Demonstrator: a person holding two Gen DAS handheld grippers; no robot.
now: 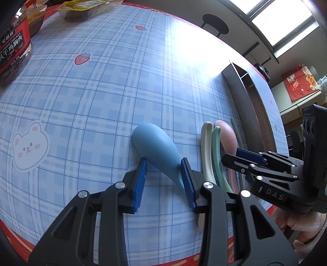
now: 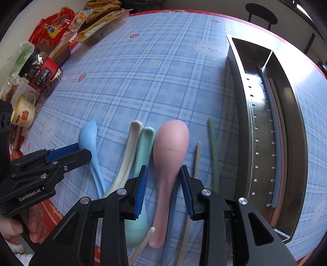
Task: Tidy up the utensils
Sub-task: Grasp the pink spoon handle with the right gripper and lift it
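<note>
A blue spoon (image 1: 155, 143) lies on the blue checked tablecloth, and my left gripper (image 1: 164, 161) is shut on its neck, a pad against each side. To its right lie a cream spoon (image 2: 130, 147), a mint spoon (image 2: 145, 143) and a pink spoon (image 2: 170, 147). My right gripper (image 2: 163, 169) straddles the pink spoon's neck; its jaws are opening and gaps show beside both pads. A cream chopstick (image 2: 197, 159) and a green chopstick (image 2: 213, 151) lie just right of it. The left gripper (image 2: 83, 150) shows at the left of the right wrist view.
A long metal utensil tray (image 2: 239, 114) with a divider lies along the right, with several coloured chopsticks (image 2: 276, 143) inside. Snack bags (image 2: 67, 26), a jar (image 2: 43, 73) and a mug (image 2: 23, 111) crowd the far left. A stool (image 2: 261, 12) stands beyond the table.
</note>
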